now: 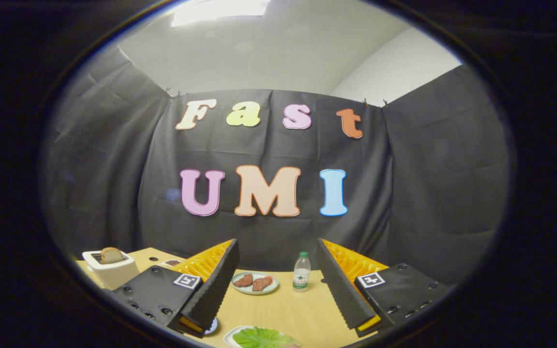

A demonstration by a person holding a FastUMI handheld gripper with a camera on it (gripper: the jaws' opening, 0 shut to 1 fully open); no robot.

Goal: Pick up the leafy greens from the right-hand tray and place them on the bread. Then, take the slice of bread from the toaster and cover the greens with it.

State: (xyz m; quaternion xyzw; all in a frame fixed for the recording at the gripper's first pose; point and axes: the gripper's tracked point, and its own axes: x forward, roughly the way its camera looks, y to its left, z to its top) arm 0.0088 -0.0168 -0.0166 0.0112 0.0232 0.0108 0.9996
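Light wooden tabletop (288,309), backed by the booth's black cloth wall (433,193) under a white ceiling. Gripper (278,270): fingers spread wide, nothing held. Ruffled green leafy greens (263,337) on a white tray (232,333), between the fingers at their base. Beyond them, a pale plate with two brown meat patties (254,282) and a small clear plastic bottle (301,272). White toaster (111,271) holding a tan bread slice (111,254), left of the fingers.

table (302,314) – pale wood-tone | toaster (111,273) – white, its bread slice (111,254) tan-crusted | plate (255,288) beyond table centre – pale green, two reddish-brown patties (253,281) | bottle (301,272) beside that plate – clear, green cap, green-and-white label | leafy greens (264,337) – bright green on white tray (230,336)
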